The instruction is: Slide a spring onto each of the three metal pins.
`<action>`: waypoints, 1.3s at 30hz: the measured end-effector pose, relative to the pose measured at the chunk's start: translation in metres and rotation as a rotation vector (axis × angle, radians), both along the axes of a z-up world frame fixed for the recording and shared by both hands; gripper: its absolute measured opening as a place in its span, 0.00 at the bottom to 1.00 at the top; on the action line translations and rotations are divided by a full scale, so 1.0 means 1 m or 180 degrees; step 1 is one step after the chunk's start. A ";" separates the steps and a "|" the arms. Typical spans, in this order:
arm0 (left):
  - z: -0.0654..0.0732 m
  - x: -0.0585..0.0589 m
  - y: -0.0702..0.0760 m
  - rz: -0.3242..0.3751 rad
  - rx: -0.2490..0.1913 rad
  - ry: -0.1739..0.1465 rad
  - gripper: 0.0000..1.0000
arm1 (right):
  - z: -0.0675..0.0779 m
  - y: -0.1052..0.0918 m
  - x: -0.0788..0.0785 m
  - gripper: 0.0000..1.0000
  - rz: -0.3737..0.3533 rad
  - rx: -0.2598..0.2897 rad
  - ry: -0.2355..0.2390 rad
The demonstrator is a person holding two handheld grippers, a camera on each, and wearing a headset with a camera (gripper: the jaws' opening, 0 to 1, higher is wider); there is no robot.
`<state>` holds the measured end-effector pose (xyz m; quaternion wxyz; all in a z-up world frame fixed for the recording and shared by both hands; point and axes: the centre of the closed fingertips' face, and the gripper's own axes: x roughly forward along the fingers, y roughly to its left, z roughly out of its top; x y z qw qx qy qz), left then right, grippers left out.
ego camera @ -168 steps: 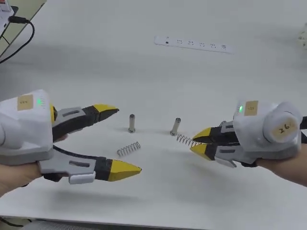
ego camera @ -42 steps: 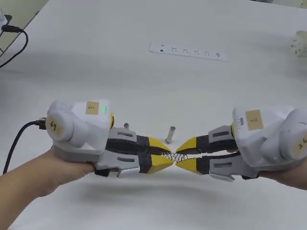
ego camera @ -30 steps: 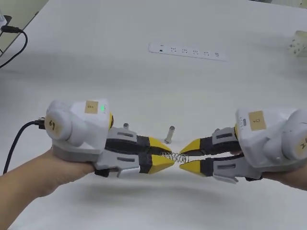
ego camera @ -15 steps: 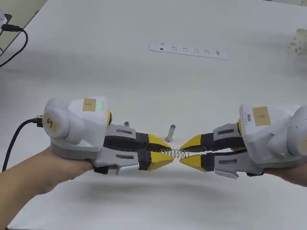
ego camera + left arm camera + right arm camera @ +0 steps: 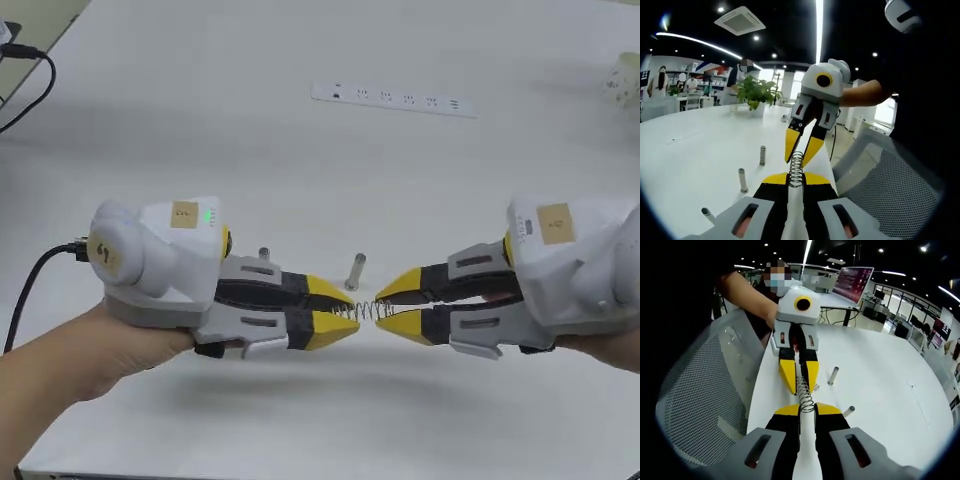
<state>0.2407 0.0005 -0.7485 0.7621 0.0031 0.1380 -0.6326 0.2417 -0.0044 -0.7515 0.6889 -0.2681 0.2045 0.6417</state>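
Clamping the thin coiled wire spring (image 5: 365, 309) level between your left claw (image 5: 354, 313) and right claw (image 5: 382, 307), you have the short upright metal pin (image 5: 355, 271) just behind.

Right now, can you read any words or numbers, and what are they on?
"69", perhaps, blurry: label on the left gripper's round end.
Yellow sticker on its top: too blurred.
Yellow sticker on the right gripper: too blurred.
Screen: text too small.
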 end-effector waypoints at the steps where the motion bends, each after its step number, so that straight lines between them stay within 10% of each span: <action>1: 0.000 0.000 0.000 0.0002 0.0001 -0.0005 0.02 | 0.000 0.000 0.000 0.08 0.0007 -0.0004 -0.0007; 39: -0.010 -0.005 0.002 -0.0053 0.0195 -0.0102 0.02 | 0.029 0.041 -0.014 0.08 0.0058 0.0430 0.0046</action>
